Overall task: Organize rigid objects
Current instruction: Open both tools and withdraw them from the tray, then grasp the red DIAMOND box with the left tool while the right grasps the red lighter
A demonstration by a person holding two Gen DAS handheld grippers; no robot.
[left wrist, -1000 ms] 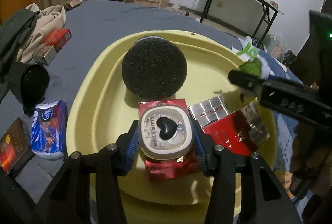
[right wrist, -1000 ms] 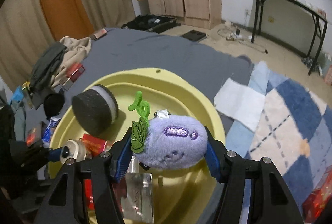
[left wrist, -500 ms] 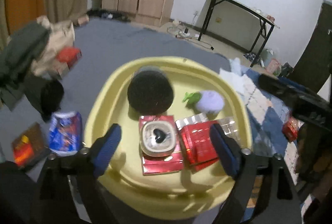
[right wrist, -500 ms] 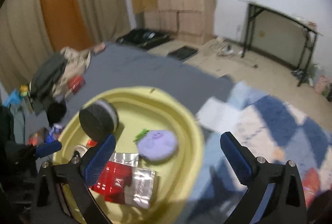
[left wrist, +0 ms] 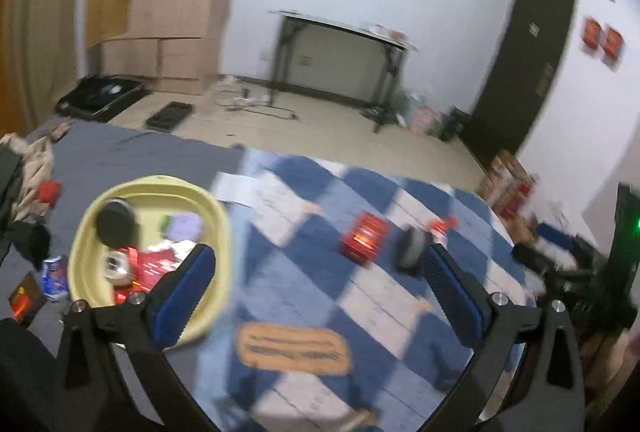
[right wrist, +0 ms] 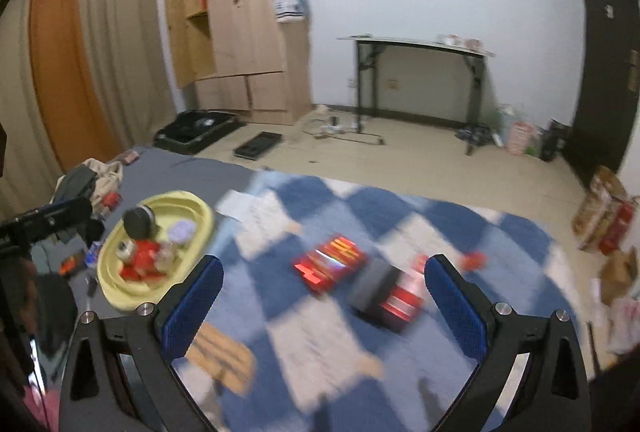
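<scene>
Blue-padded, my left claw [left wrist: 316, 280] has just sprung wide, empty; my right claw [right wrist: 324, 288] gapes empty too. Yellow tray [left wrist: 218, 228] sits at the blanket's [left wrist: 384, 296] left edge.

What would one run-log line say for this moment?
left gripper: open, empty | right gripper: open, empty | yellow tray: holds purple plush toy | red box: on checked blanket

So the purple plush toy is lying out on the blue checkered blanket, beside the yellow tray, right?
Not quite. The purple plush toy lies inside the yellow tray, next to the black round object, not out on the blue checkered blanket. The right wrist view shows it.
</scene>
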